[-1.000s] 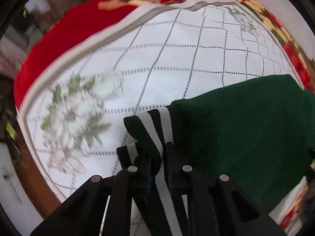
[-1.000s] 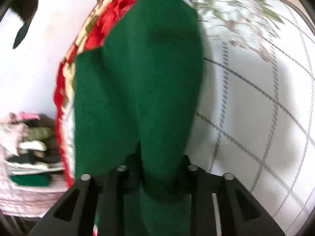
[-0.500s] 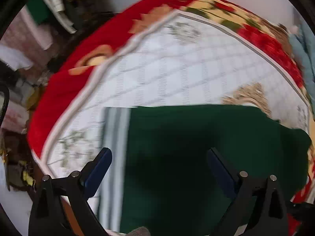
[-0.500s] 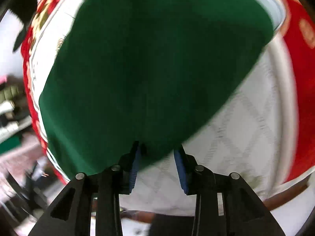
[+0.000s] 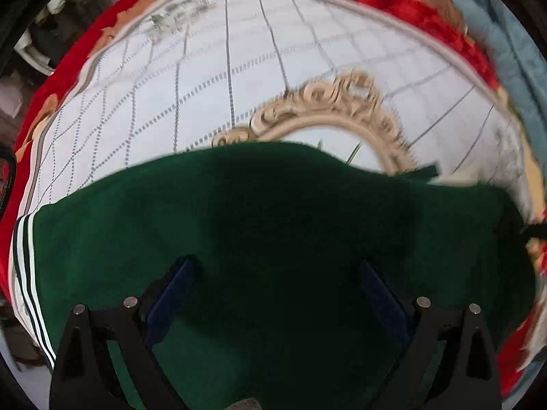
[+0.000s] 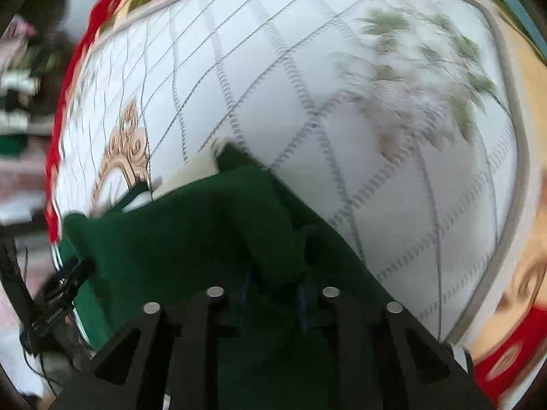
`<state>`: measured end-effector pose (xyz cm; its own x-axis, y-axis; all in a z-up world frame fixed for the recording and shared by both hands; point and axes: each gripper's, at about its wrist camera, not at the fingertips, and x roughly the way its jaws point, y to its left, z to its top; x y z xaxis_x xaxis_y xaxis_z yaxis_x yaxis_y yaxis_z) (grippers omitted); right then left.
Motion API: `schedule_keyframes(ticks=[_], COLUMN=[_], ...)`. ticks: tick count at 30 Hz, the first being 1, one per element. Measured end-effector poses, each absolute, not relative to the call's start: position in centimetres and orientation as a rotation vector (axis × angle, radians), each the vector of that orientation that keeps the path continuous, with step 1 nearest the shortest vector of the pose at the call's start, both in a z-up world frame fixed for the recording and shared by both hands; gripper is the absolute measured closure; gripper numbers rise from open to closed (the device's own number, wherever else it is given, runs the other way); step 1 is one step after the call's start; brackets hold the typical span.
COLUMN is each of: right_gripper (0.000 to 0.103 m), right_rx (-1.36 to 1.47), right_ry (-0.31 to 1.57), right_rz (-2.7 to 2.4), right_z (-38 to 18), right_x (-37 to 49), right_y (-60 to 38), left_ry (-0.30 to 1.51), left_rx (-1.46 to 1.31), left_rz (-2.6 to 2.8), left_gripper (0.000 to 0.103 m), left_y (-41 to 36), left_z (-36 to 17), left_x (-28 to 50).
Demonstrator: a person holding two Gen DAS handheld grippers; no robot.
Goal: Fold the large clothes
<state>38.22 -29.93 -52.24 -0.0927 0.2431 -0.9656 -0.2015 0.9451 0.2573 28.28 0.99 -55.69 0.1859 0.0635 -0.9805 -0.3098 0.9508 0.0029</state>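
A dark green garment (image 5: 273,212) lies flat on the white quilted cloth (image 5: 239,68); its black-and-white striped hem (image 5: 25,273) shows at the far left. My left gripper (image 5: 277,266) hovers over the green cloth, open wide, nothing between its blue pads (image 5: 177,283). In the right wrist view the same garment (image 6: 177,232) fills the lower left. My right gripper (image 6: 273,273) has its jaws closing on a bunched fold of the green fabric, which sits pinched between the narrow fingers.
A red floral blanket (image 5: 393,3) borders the white cloth, which carries a gold scroll motif (image 5: 328,109). Blue fabric (image 5: 506,44) lies at the far right. A blurred pile of clothes (image 6: 17,102) and dark cables (image 6: 51,300) sit off the table's left side.
My left gripper let go of the striped hem, opened wide and swept across over the green cloth. My right gripper loosened, rolled, and closed on a fold at another edge.
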Motion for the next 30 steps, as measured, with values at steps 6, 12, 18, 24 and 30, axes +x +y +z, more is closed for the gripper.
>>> schedule_keyframes(ticks=[6, 12, 18, 24, 30], right_gripper=[0.089, 0.084, 0.053, 0.048, 0.053], right_rx=[0.268, 0.221, 0.323, 0.497, 0.476], right_ry=[1.376, 1.453, 1.393, 1.316, 1.451], right_rz=[0.404, 0.272, 0.222, 0.133, 0.325], right_z=[-47.8, -54.8, -49.8, -44.4, -48.7], right_x=[40.2, 41.6, 40.9, 34.8, 34.3], right_y=[-29.8, -28.0, -31.1, -37.7, -34.0], left_ry=[1.366, 1.357, 1.3, 1.35, 1.353], left_rx=[-0.267, -0.142, -0.113, -0.103, -0.162], left_rz=[0.266, 0.333, 0.305, 0.348, 0.342], left_gripper=[0.0, 0.0, 0.0, 0.0, 0.0], left_y=[3.1, 1.5, -2.1, -2.2, -0.9], left_z=[-56.8, -53.8, -51.4, -57.0, -56.3], left_x=[28.5, 29.9, 32.3, 35.7, 35.6])
